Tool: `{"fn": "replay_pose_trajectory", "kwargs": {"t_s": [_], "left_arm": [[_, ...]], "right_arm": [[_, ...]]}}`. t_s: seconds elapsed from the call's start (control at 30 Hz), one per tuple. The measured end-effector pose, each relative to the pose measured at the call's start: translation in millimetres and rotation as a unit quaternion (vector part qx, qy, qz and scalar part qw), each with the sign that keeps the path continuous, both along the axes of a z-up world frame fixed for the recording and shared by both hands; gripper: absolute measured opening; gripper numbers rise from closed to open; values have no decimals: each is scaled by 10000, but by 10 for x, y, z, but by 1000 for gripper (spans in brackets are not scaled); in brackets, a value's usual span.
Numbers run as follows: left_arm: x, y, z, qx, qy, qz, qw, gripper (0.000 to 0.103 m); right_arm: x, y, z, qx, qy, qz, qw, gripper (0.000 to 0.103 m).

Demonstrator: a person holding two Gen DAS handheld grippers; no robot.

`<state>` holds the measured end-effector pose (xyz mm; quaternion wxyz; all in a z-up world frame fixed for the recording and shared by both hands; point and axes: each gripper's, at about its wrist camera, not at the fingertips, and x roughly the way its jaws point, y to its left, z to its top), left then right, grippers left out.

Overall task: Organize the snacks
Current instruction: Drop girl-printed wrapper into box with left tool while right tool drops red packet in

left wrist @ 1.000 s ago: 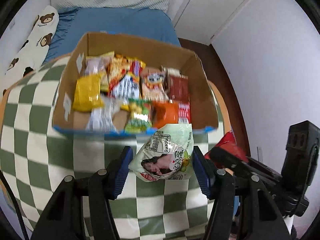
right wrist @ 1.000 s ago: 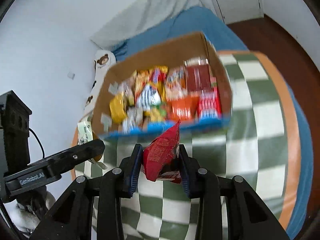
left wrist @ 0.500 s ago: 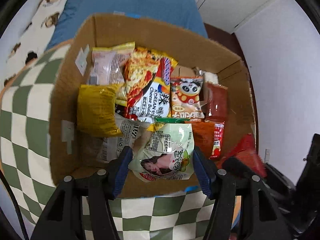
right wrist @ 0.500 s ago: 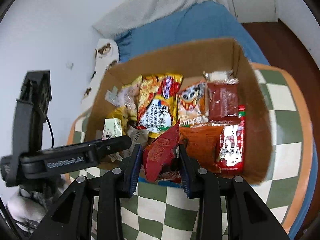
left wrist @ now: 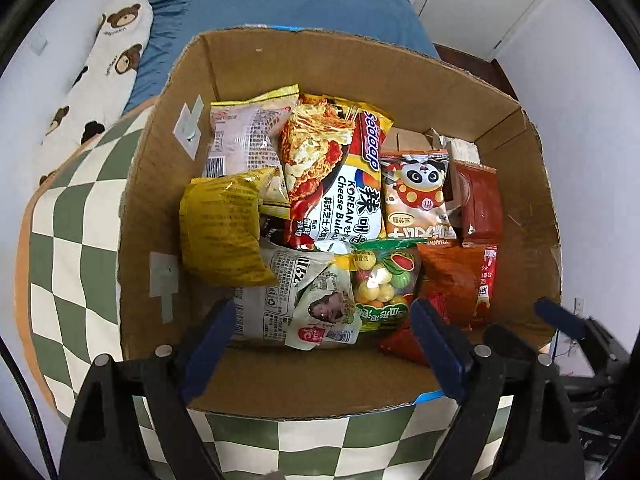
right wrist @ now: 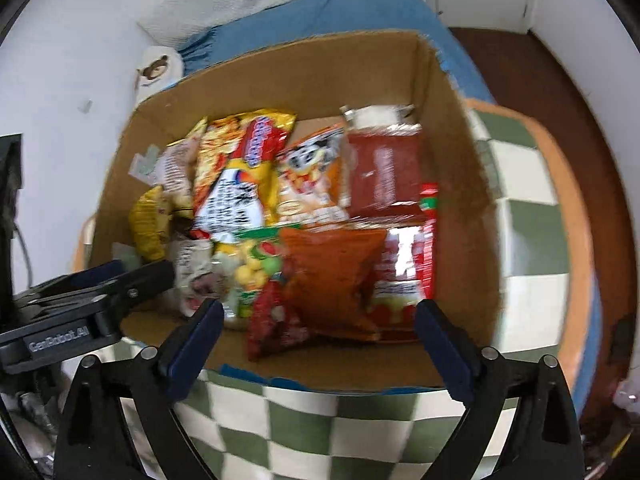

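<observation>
Left claw: my left claw [left wrist: 320,344] gapes wide over the near edge of the box [left wrist: 532,208], with nothing between its blue pads.
Right claw: my right claw [right wrist: 320,344] is spread wide too, empty, above the box's near wall.
Green pack: the pale green pack [left wrist: 324,312] lies in the box at lower centre of the left view, just ahead of my left claw, apart from both pads.
Red pack: the red pack [right wrist: 272,328] rests at the near wall, lower centre of the right view, touching an orange bag [right wrist: 332,276].
Other snacks: noodles [left wrist: 340,184], panda bag [left wrist: 416,196] and yellow bag [left wrist: 220,232] fill the middle.
Box: it sits on the checked tabletop [left wrist: 68,264].
Bed: a blue bed [left wrist: 280,4] runs along the top.
</observation>
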<state>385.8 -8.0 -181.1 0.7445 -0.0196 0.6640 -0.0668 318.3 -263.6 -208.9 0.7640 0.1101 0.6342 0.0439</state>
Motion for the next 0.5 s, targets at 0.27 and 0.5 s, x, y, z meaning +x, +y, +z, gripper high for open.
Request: {"fn": "replay_pose_trajectory", "kwargs": {"t_s": [0.27,0.5], "left_arm": [[-92,-1,108,235,-265,-11,9994,89],[-244,-10,394,306,-674,-2,9973,89]], "right_arm": [[-46,-87,132,-535,-146,-59,9984,99],[-166,-68,360,-646,-411,-52,9971,100]]}}
